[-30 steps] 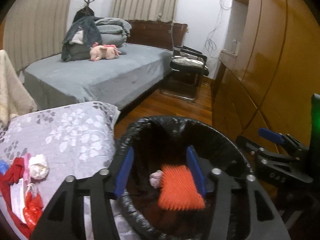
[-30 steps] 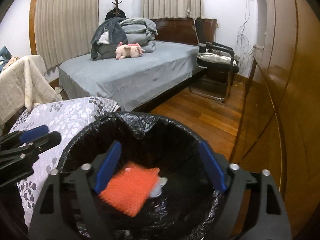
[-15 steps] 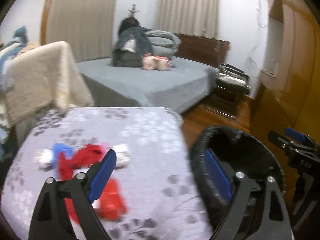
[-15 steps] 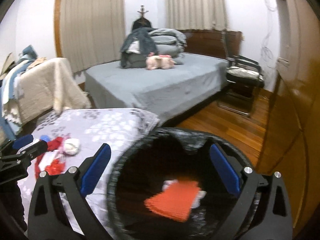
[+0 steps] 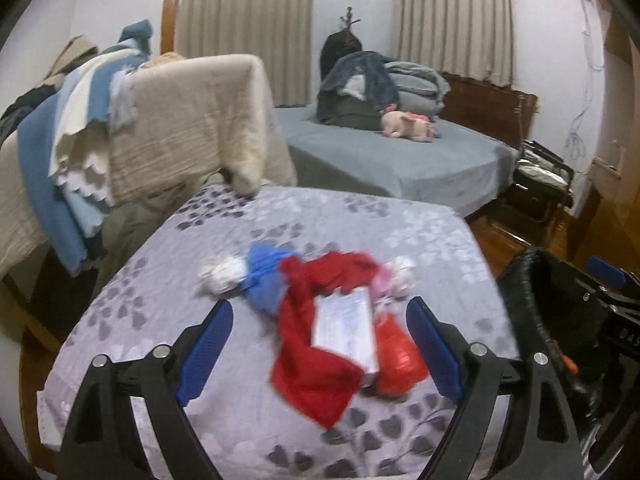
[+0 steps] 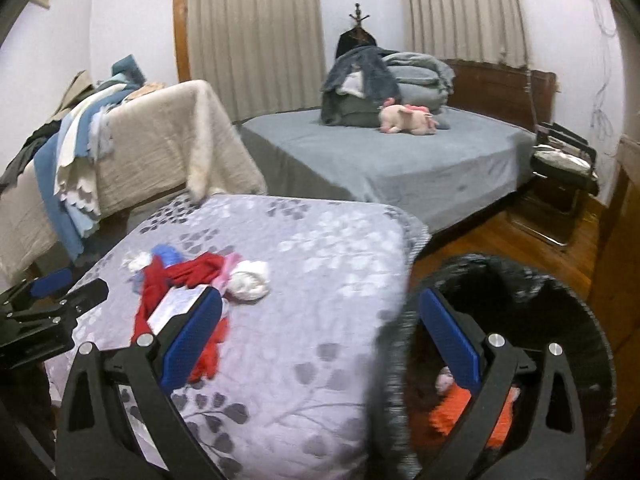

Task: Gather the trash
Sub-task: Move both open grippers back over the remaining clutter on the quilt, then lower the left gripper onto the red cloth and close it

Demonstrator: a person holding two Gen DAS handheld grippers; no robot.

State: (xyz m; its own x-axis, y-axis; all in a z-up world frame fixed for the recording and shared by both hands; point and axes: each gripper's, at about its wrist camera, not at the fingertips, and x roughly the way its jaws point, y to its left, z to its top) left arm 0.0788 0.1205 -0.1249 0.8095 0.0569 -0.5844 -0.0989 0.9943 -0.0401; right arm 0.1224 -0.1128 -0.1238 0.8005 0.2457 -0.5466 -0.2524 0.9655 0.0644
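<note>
Floral table [image 5: 400, 220] holds two white wads [image 5: 224, 276], one packet [image 5: 348, 330].

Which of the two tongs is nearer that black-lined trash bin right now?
Right. The right tongs hang open over the trash bin's near rim, one finger above its opening. The left tongs hang open over the table's trash pile, bin off to their right.

- Left gripper [image 5: 320, 344] tilts downward, blue pads spread wide after just opening, gripping nothing.
- Right gripper [image 6: 320, 340] sits at its three o'clock, likewise angled down, jaws wide, empty.
</note>
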